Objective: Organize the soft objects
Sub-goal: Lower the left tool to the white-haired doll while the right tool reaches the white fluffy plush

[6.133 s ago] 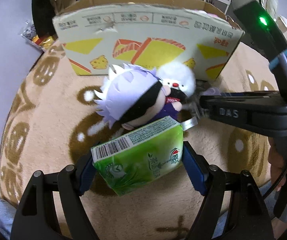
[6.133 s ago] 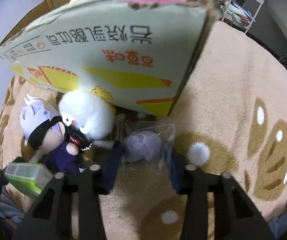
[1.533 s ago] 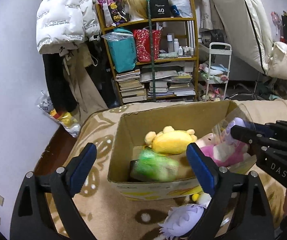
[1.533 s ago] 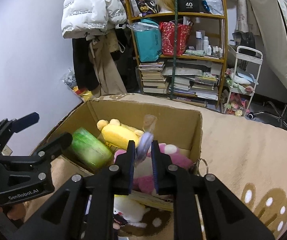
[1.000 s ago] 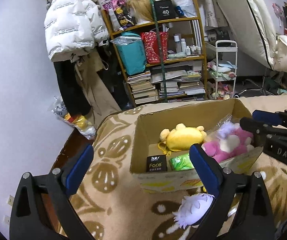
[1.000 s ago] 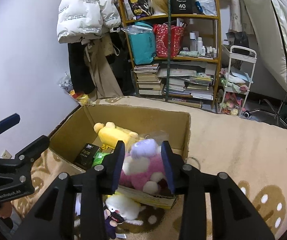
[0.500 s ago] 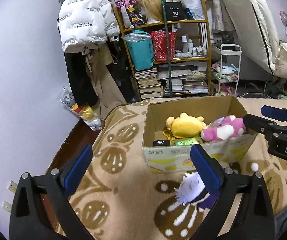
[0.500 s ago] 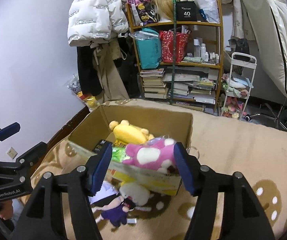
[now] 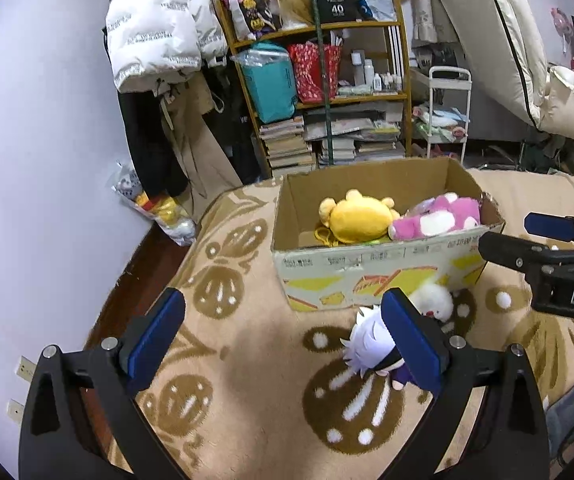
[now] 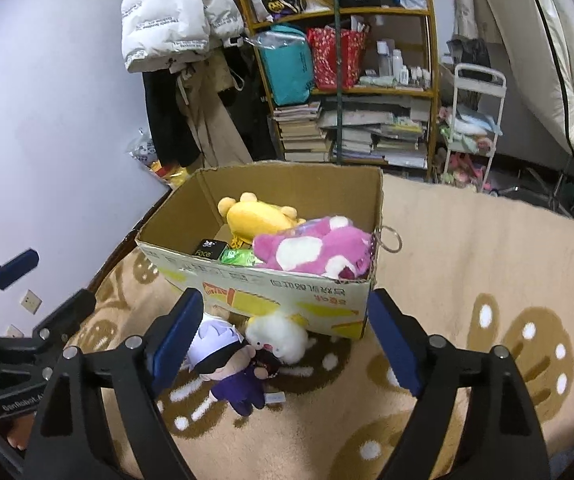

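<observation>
Both tongs wide open, box half packed

Right tongs point(image 10: 283, 344) hold nothing; left tongs point(image 10: 31, 280) sit off to the side. The cardboard box point(image 10: 271, 284) holds a yellow plush point(image 10: 259, 216), pink plush point(image 10: 315, 250) and green tissue pack point(image 10: 239, 257). A white-haired doll point(image 10: 227, 364) and white fluffy plush point(image 10: 277, 338) lie on the rug point(image 10: 467, 272) touching its front.

- The tissue pack point(image 10: 240, 256), held by the left hand-held gripper point(image 9: 283, 340) six seconds ago, now lies in the box point(image 10: 287, 286).
- The right hand-held gripper point(image 10: 287, 344) has dropped its bagged purple toy and gapes wide.
- Both hand-held grippers have pulled back from the box, empty.
</observation>
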Motion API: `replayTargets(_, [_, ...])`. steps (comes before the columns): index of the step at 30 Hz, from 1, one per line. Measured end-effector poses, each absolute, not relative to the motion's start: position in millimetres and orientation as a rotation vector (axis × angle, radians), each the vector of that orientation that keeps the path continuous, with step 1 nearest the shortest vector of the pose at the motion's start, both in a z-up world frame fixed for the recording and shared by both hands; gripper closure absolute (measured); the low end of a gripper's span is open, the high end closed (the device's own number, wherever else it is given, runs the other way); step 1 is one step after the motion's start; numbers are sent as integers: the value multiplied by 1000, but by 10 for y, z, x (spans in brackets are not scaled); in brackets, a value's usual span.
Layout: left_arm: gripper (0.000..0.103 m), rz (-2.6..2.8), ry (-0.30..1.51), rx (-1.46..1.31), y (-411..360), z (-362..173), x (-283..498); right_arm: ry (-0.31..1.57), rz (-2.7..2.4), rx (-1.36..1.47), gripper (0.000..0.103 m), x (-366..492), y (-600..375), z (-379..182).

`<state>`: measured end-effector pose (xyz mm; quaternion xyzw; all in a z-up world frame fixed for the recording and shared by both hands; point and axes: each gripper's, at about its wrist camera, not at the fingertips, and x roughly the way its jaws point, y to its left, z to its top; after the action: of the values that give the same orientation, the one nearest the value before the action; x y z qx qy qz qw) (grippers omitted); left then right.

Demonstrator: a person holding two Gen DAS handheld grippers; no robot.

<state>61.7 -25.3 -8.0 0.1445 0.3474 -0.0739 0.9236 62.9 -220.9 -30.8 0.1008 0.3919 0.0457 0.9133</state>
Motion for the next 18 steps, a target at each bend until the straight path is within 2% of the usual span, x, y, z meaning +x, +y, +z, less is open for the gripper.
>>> replayTargets(18, [6, -171, 790, 269, -329, -402, 809, 900, 85, 209, 14, 778, -2166, -559])
